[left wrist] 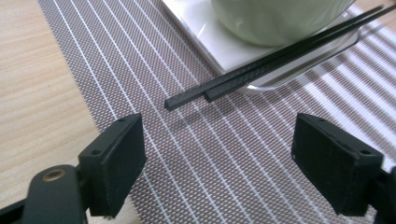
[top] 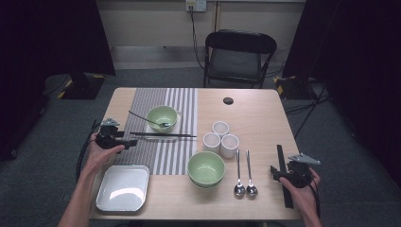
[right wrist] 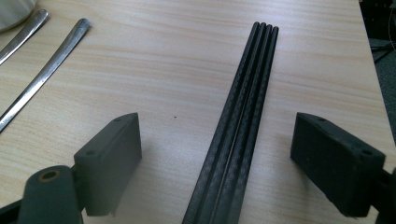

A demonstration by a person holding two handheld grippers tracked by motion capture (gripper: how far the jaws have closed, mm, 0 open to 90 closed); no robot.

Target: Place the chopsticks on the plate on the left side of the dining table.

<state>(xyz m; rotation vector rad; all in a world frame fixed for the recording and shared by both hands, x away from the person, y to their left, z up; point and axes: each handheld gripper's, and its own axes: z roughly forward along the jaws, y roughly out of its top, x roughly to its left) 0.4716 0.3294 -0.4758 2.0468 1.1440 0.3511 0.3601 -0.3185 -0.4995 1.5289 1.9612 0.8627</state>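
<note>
My left gripper hovers open over the striped placemat with nothing between its pads. Just ahead of it, a pair of black chopsticks rests across the rim of a small white plate that carries a green bowl with a spoon in it. At the table's right front, my right gripper stands open, low over the wood. A bundle of several black chopsticks lies flat between its jaws, touching neither pad.
A stack of green bowls sits at the front centre, with two metal spoons to its right and three white cups behind. A white square plate lies front left. A black chair stands beyond the table.
</note>
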